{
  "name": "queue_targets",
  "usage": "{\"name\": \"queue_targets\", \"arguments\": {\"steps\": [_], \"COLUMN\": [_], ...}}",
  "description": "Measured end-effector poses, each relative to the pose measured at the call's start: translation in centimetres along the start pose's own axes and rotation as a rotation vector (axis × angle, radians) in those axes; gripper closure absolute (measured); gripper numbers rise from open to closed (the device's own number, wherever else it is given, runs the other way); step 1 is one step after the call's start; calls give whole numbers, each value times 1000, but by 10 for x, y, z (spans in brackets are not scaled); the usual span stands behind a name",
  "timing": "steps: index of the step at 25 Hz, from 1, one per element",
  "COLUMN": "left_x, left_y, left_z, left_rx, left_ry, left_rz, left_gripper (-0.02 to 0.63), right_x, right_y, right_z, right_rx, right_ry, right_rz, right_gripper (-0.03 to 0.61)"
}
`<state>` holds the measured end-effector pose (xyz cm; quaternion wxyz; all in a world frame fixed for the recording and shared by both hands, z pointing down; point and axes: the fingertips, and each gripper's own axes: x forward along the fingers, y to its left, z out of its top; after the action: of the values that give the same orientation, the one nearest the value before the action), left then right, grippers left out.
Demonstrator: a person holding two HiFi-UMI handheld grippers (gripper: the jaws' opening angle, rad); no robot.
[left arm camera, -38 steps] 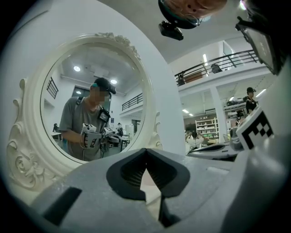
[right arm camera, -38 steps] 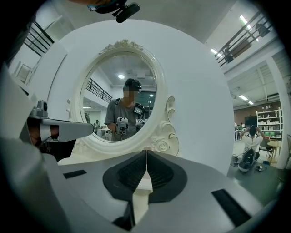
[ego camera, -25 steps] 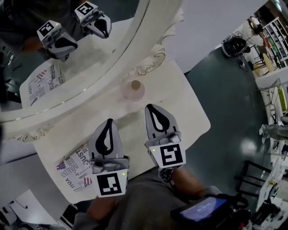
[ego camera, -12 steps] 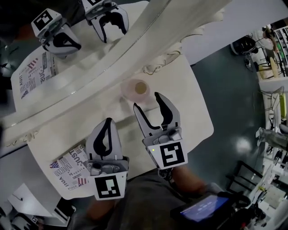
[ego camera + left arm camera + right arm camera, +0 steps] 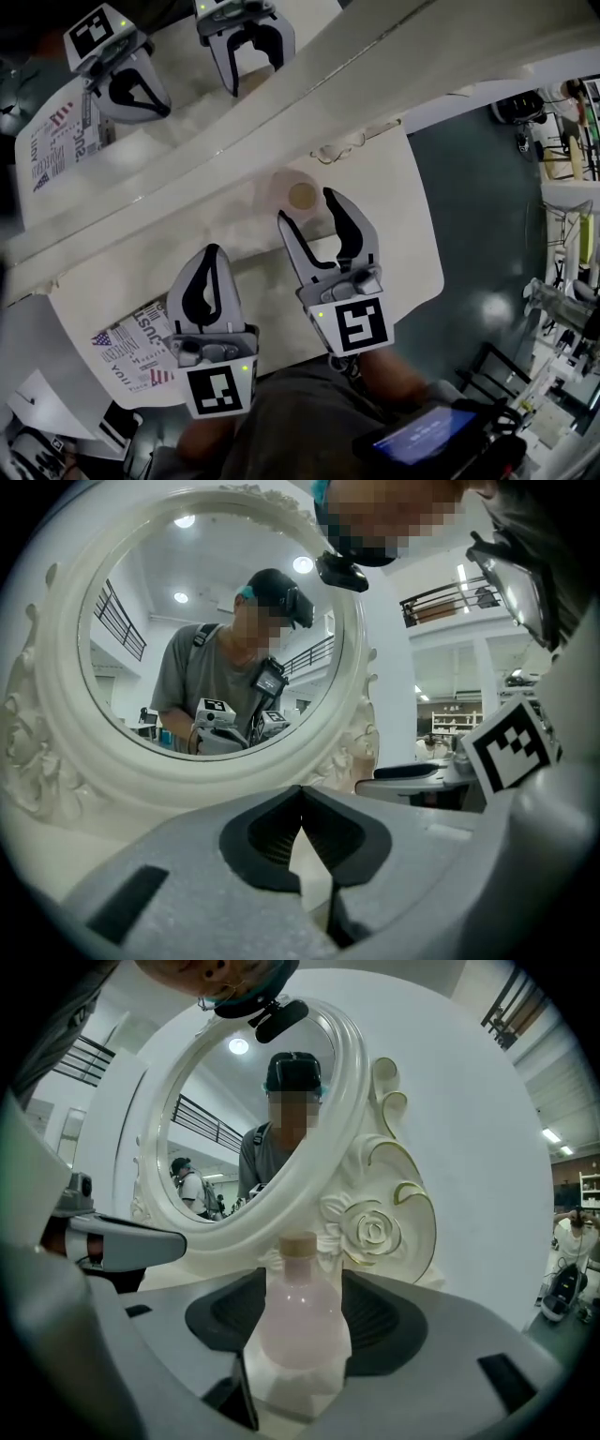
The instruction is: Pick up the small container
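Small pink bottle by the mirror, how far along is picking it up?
Done: the right gripper sits at the bottle, which stands on the table between its jaws. In hand: those jaws are opening, not pressing it. Left: close on it and lift. The left gripper is shut and empty.

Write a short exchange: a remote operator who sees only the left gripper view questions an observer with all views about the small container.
Operator: Where is the small container?
Observer: The small container stands upright on the table, just before the mirror.
Operator: Is it gripped yet?
Observer: No. The right gripper has its tongs opening, with the container between them and not clamped.
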<state>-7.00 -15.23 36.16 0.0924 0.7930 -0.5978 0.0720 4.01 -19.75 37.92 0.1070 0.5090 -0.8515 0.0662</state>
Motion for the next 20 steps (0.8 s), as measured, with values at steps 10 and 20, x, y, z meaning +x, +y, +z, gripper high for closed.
{"name": "queue_targets", "arguments": {"steps": [10,20], "left_x": [6,10], "left_y": [6,8], "left_z": [-10,-8], "left_rx": [-13,-27], "left_ry": [23,20], "left_rz": [27,31], "left_gripper": [600,600], "right_x": [14,25], "right_y": [4,5], "right_z": [1,9], "right_rx": [-1,-8], "right_ry": [3,-1], "right_rz": [47,66], "right_gripper": [347,347]}}
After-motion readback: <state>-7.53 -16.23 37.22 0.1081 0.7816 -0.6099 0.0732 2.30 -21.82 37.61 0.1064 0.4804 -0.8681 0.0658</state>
